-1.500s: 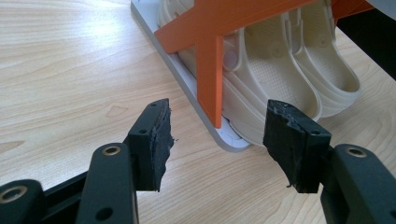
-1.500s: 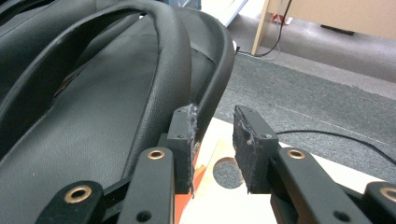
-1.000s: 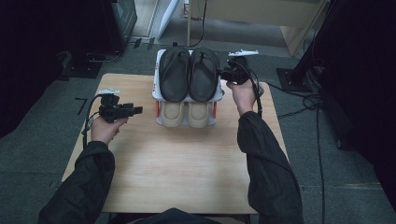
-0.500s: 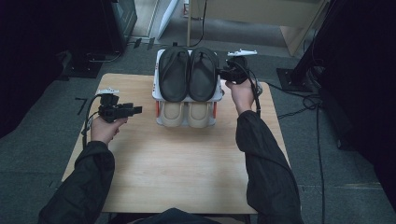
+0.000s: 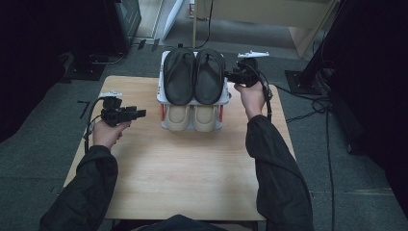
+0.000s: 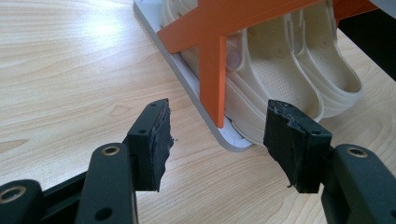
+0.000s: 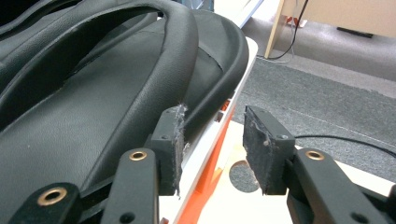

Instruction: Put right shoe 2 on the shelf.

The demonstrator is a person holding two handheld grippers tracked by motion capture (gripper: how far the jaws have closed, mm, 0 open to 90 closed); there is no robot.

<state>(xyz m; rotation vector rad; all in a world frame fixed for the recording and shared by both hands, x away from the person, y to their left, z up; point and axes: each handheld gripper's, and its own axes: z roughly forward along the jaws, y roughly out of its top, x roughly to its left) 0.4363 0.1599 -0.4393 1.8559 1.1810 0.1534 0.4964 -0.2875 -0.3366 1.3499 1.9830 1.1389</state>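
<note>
We see the black slippers (image 5: 195, 76) on the top tier of the shoe rack (image 5: 163, 98), at the far middle of the tabletop (image 5: 183, 173), with the cream slippers (image 5: 192, 117) on the tier below. Our right tool (image 5: 230, 76) is at the right black slipper's edge, jaws parted and gripping nothing. Our left tool (image 5: 137, 114) hovers left of the rack, jaws wide.

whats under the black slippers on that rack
A white top shelf carries the black slippers. Below sits a cream pair; only their front ends show from above, the rest is covered.
</note>
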